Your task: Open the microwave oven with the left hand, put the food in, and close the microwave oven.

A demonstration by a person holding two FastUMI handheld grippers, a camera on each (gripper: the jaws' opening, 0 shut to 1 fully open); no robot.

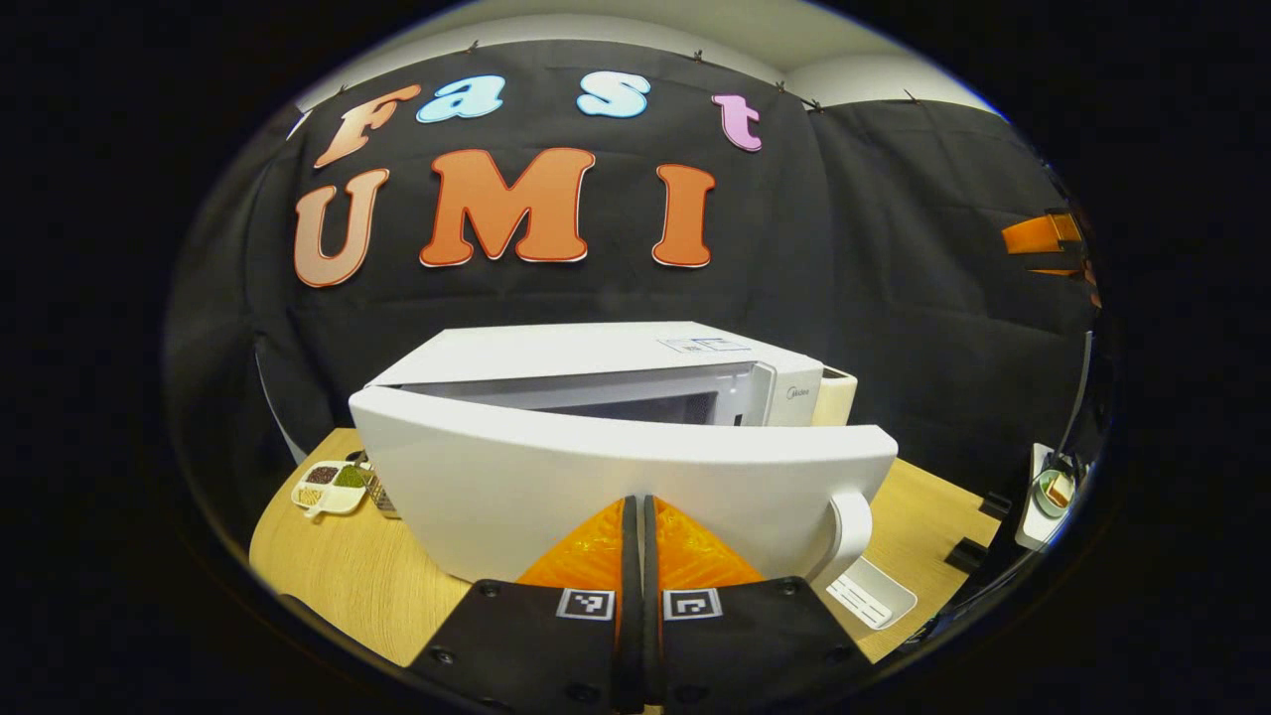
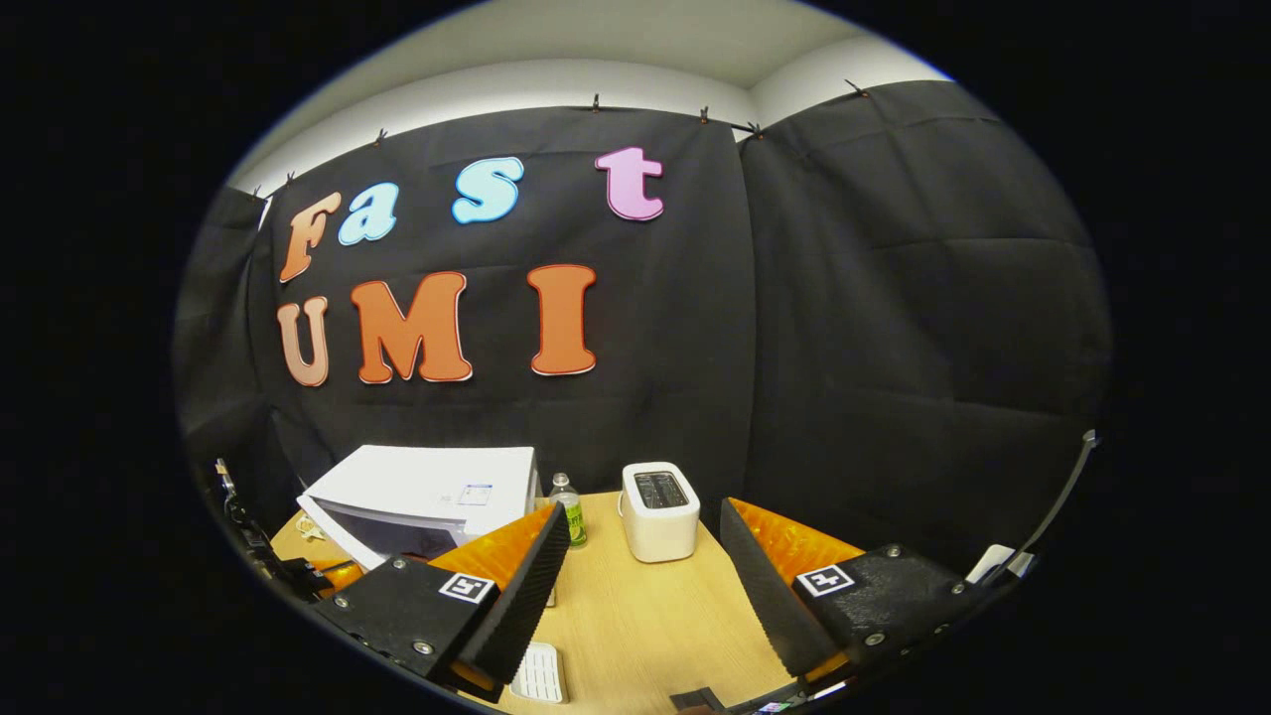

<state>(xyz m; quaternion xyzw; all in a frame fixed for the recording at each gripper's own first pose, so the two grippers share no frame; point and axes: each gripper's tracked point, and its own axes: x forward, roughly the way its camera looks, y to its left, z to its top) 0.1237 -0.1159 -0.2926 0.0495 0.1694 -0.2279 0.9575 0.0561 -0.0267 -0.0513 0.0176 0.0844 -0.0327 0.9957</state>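
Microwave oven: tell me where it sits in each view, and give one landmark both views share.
Left gripper view: the microwave oven is at centre, straight ahead, its door partly open just beyond the shut left gripper.
Right gripper view: the microwave oven is lower left, beyond the open right gripper.
Shared landmark: the wooden table under it.

The half-open microwave door (image 1: 616, 477) stands across the way just before the left gripper (image 1: 635, 516); bare table (image 2: 645, 606) lies beside the toaster (image 2: 658, 511).
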